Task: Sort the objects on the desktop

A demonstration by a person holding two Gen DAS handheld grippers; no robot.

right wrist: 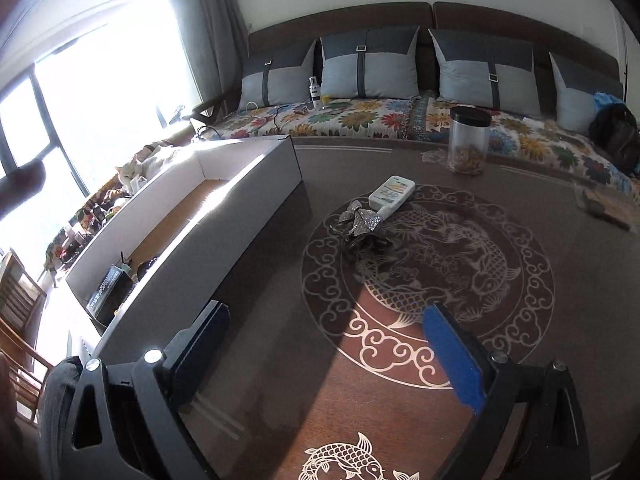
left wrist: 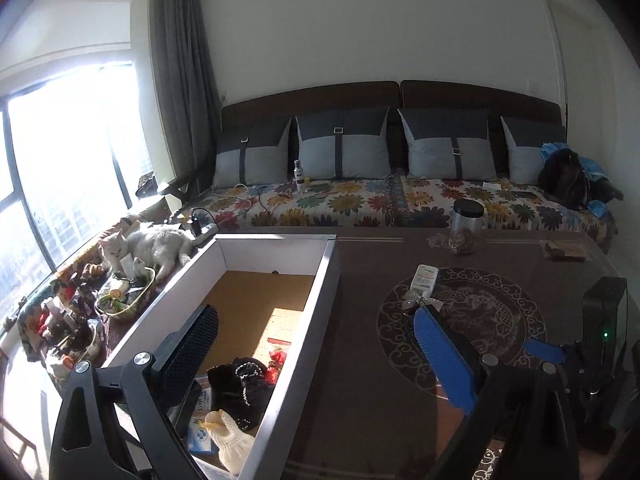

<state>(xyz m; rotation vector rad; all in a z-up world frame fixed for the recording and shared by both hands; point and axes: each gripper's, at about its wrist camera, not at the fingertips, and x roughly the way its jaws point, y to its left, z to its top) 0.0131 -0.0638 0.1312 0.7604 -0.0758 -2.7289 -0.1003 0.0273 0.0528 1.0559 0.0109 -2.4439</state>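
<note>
A dark brown desk (right wrist: 400, 400) printed with a pale ring of carp and cloud scrolls stands before a long sofa (right wrist: 360, 116) with a flowered cover and grey cushions; a sunlit window (left wrist: 60, 160) fills the left side of the room, and a white cat (left wrist: 152, 244) lies on the sill. A long white open box (right wrist: 224, 216) runs along the desk's left edge, holding gloves and small packets at its near end. Near the desk's middle lies a white rectangular remote control (right wrist: 390, 196), long axis slanting from near-left to far-right, with a silver sequinned bow (right wrist: 360, 218) touching its near end. A clear black-lidded jar (right wrist: 468, 140) stands by the far edge. The left gripper (left wrist: 316, 354) and right gripper (right wrist: 326, 356) both hang spread wide, holding nothing.
</note>
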